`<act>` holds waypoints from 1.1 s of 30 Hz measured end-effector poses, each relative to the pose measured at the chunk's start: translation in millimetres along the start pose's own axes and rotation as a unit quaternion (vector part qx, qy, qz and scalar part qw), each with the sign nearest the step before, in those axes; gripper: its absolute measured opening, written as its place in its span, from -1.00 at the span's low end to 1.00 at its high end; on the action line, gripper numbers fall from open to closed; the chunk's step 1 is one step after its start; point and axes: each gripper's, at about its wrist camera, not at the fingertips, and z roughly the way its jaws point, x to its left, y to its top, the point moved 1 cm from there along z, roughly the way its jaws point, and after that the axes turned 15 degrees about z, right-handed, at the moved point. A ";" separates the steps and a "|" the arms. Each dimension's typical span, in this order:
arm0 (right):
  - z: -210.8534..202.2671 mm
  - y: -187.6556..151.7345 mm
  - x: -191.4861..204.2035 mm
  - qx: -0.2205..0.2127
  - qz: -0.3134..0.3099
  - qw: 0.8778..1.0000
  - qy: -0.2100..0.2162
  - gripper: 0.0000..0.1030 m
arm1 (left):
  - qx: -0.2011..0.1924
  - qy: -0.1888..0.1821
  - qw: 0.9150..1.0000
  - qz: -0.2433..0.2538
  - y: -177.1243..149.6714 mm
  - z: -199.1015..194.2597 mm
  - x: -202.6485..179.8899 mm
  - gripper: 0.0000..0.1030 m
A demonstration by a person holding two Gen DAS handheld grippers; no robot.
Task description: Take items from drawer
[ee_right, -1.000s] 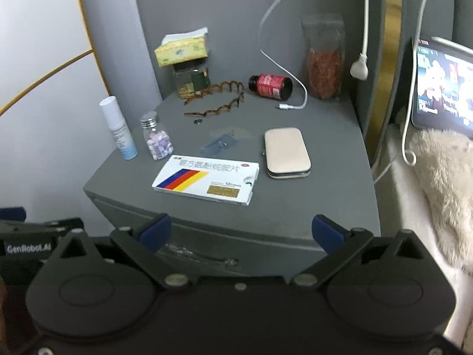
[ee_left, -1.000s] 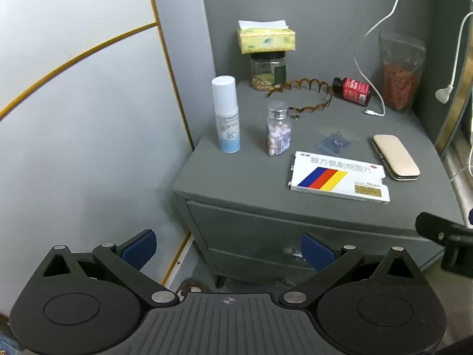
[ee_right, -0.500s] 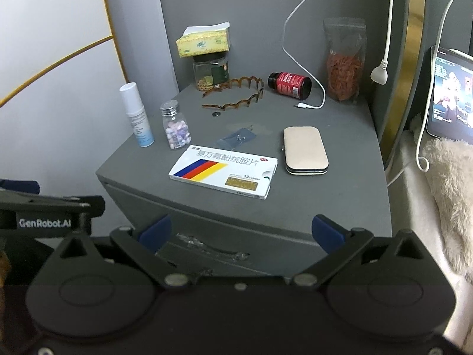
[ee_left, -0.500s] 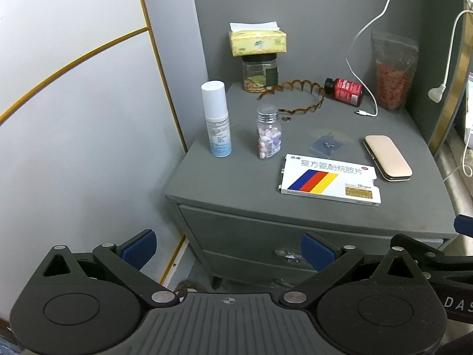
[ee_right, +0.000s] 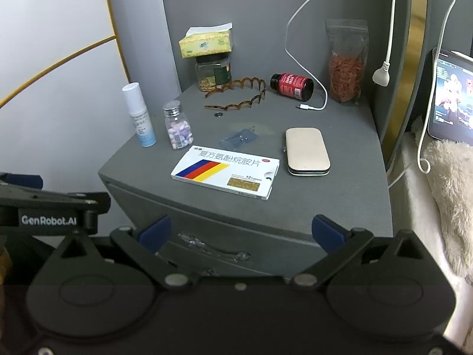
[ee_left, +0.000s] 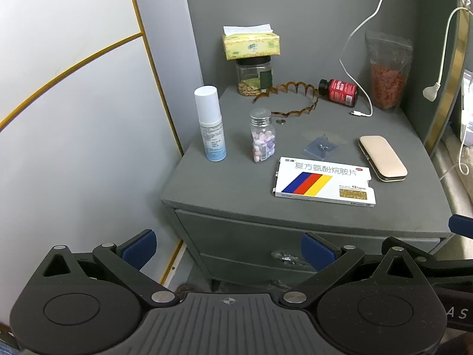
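Note:
A grey nightstand has two shut drawers. The top drawer front carries a clear handle, also seen in the left wrist view. My left gripper is open and empty, in front of the drawers and apart from them. My right gripper is open and empty, in front of the top drawer handle, not touching it. On top lie a white medicine box, a pill bottle, a spray bottle and a beige case.
At the back stand a tissue box on a jar, a brown hair comb, a red bottle, a bag of red berries and a white cable. A wall is at the left, a bed with a tablet at the right.
Both grippers have drawn back and shifted a little; the nightstand sits smaller and more to the right in the right wrist view. Both stay open. Nothing on the nightstand moved.

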 end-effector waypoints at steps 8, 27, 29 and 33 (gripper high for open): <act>-0.6 0.3 -0.9 -0.001 0.002 1.000 0.001 1.00 | -0.002 0.002 1.000 0.000 1.9 2.7 -0.7 1.00; -2.1 1.6 -2.7 0.001 0.010 1.000 0.010 1.00 | -0.002 0.012 1.000 -0.012 6.7 9.4 -13.2 1.00; -2.3 1.4 -3.1 0.001 0.011 1.000 0.010 1.00 | -0.001 0.011 1.000 -0.013 5.9 8.2 -12.3 1.00; -2.5 1.7 -3.3 0.000 0.012 1.000 0.010 1.00 | -0.002 0.011 1.000 -0.012 5.4 6.6 -10.3 1.00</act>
